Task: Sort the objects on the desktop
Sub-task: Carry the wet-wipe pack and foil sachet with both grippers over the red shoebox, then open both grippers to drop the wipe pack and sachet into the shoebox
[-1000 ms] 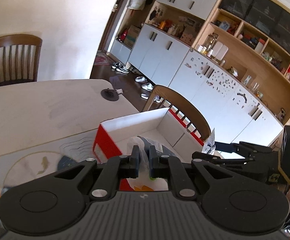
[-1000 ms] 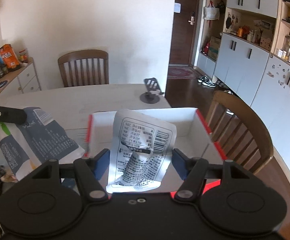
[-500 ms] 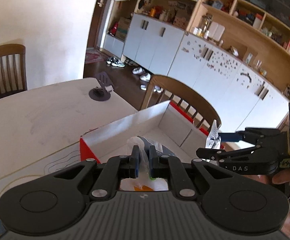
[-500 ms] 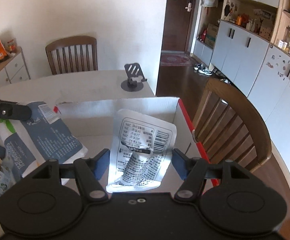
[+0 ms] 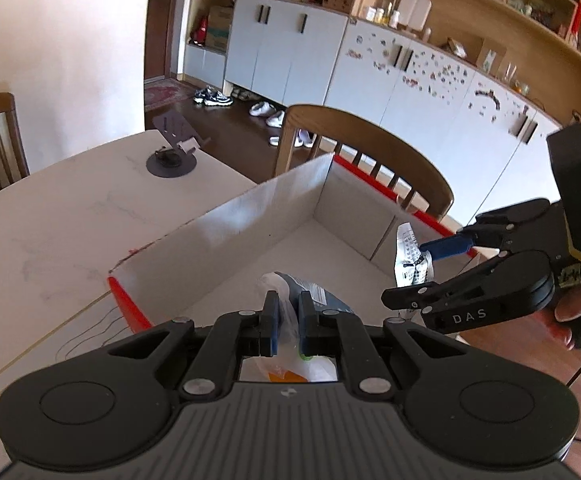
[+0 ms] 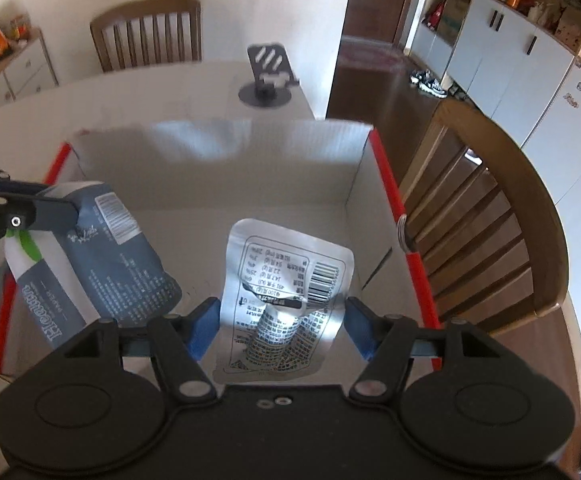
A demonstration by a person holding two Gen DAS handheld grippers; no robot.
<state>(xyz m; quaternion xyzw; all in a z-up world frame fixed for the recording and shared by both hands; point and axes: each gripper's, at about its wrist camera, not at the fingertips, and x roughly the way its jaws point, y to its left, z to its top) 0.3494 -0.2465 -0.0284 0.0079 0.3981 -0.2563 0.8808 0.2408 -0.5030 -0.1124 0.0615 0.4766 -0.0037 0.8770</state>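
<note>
- While both hands hang over the red-edged cardboard box (image 6: 226,152), the left gripper (image 5: 288,322) is clamped tight on the top edge of a blue-grey and white snack bag (image 6: 102,256). You can see the thin film pinched between its blue pads, and the bag dangles just inside the box's left side.
- That bag looks light and floppy to me, crinkly plastic with some bulk lower down. Holding it by the top seam seems right, since the body would just squash and slide.
- Moving right, the right gripper (image 6: 280,328) has its jaws set wide, and the silver foil pouch (image 6: 286,284) sits between them, over the right half of the box. Looks like it's gripped by its side edges, though I can't quite see the pads pressing on it.
- The pouch looks light too, but foil is slick and it's already buckled in the middle. I'd guess it could pop out if squeezed harder, so the flat sealed edges are the safer spot.
- View differences: the left wrist camera shows the right gripper (image 5: 430,272) side-on with the pouch (image 5: 410,256) edge-on as a thin crumpled strip, plus the person's fingers (image 5: 570,312) on the handle. It barely shows its own bag though.
- The right wrist camera gives the bag's full printed face and the pouch's barcode side, and the bare box floor under both.
- Far end of the table (image 5: 50,220) there's a dark phone stand (image 6: 268,76), not involved.
</note>
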